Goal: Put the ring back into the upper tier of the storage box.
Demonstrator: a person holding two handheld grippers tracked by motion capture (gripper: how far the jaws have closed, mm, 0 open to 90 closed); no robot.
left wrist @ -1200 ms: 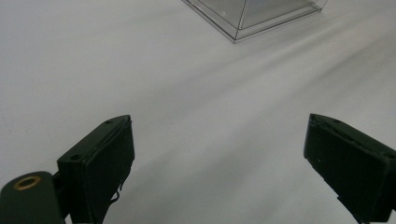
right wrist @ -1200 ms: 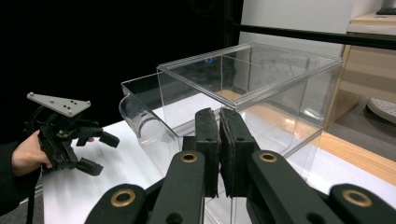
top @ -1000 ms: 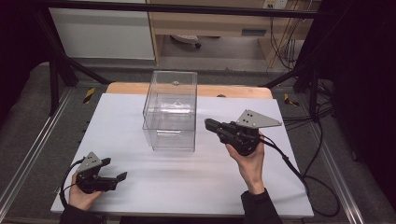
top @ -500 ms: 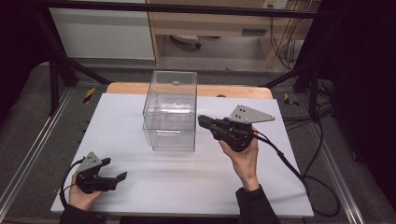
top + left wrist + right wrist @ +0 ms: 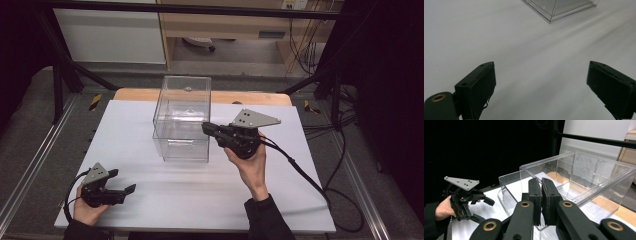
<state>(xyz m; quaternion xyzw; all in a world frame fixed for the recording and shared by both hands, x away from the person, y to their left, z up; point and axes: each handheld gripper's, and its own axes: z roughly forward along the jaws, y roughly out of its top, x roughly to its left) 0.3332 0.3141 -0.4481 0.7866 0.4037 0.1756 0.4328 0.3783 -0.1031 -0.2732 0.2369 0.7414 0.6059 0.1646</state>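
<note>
Clear acrylic forms the open-topped box (image 5: 182, 117), set toward the far middle of the white worktop (image 5: 150, 195). The right gripper (image 5: 206, 128), jaws pressed together, is held at the box's right wall near its rim. The left gripper (image 5: 122, 181), jaws apart, is held over the near-left corner, well apart from the box.
</note>
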